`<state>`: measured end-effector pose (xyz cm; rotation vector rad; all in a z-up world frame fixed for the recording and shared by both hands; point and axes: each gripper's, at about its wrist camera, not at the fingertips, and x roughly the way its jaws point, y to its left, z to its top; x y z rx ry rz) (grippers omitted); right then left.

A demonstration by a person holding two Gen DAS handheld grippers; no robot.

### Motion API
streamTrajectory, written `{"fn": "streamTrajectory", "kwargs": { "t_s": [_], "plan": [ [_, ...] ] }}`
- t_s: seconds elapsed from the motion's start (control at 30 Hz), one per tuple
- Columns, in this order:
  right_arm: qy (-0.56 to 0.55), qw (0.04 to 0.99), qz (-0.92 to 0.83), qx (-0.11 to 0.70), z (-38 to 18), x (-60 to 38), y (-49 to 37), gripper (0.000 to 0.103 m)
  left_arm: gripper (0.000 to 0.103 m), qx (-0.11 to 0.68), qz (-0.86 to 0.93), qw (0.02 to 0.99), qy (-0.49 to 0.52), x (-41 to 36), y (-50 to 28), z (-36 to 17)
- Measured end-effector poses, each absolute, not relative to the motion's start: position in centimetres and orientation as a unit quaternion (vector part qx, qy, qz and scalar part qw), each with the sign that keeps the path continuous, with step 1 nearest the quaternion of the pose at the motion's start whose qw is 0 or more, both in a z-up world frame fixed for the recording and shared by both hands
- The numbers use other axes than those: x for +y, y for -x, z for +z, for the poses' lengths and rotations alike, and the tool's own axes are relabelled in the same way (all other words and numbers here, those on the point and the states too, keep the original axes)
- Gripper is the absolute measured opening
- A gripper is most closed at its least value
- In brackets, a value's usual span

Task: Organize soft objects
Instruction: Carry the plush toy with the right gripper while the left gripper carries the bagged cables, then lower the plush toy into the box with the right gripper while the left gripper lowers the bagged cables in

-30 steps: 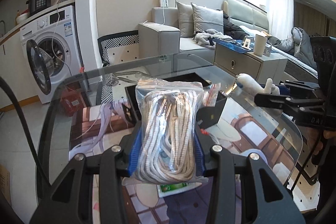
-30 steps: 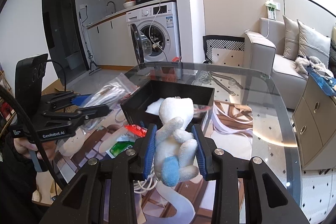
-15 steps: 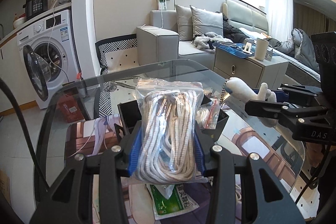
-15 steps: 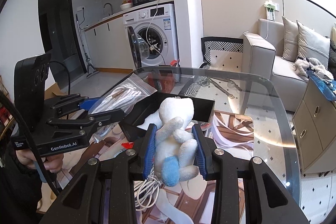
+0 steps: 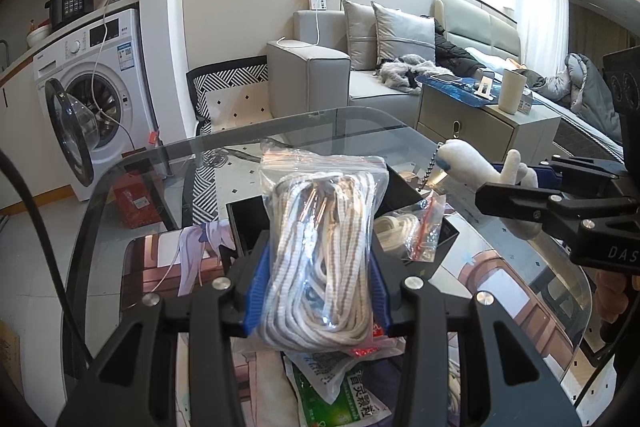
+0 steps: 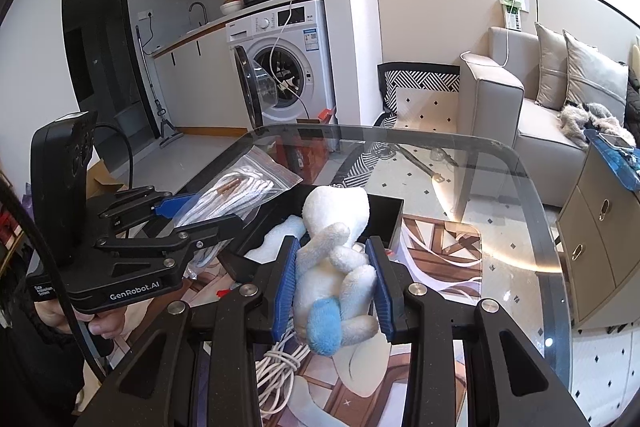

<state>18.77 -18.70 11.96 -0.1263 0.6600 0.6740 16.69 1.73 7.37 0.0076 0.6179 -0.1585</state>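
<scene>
My left gripper is shut on a clear zip bag of white rope, held above the near side of a black open box. The same bag of rope shows at the left of the right wrist view. My right gripper is shut on a white plush toy with a blue foot, just short of the black box. That plush toy also hangs at the right in the left wrist view. Inside the box lie a small bag of white cord and something white.
The box stands on a glass table over a printed mat. A green packet and a loose white cord lie on the table near me. A washing machine, a grey sofa and a side cabinet stand beyond.
Both grippers have moved forward over the table with their loads. The black box now sits closer under the rope bag and the plush toy. Both grips are unchanged.
</scene>
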Motion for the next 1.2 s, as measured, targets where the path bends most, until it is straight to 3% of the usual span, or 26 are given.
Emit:
{"fn": "streamTrajectory", "kwargs": {
  "t_s": [1.2],
  "plan": [
    [0.103,0.864,0.326,0.370,9.2,-14.4,-25.9,0.034,0.042,0.352,-0.067,0.934,-0.005,2.2,-22.9,4.7]
  ]
}}
